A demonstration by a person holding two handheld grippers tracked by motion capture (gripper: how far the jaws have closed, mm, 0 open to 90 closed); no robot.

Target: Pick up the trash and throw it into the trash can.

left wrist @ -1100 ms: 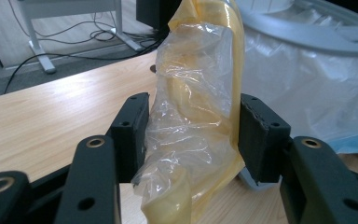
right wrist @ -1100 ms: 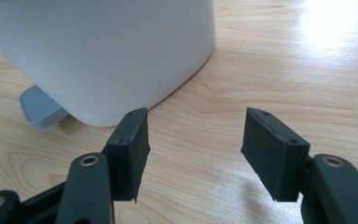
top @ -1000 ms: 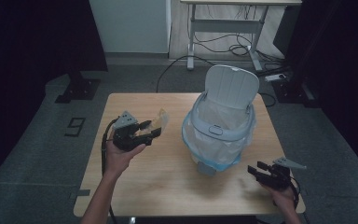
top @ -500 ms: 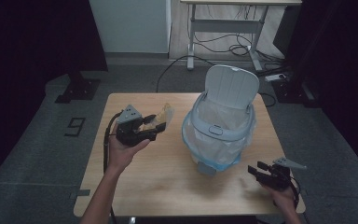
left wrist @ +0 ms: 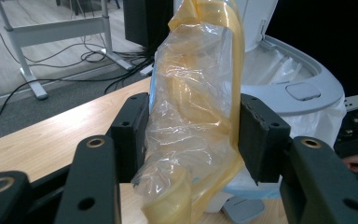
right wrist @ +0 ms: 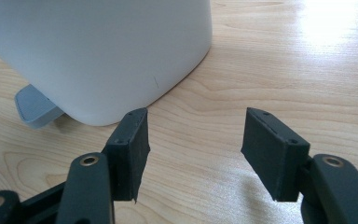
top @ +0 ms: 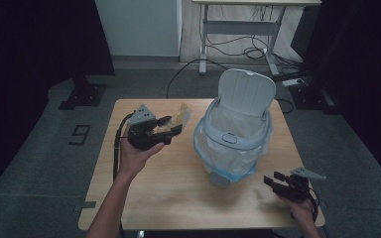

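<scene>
Pinching a crumpled yellowish plastic bag, our left gripper holds it above the table, at about nine o'clock from the open bin. Our right gripper rests at the bin's five o'clock, its fingers spread apart with only bare wood between them.
</scene>
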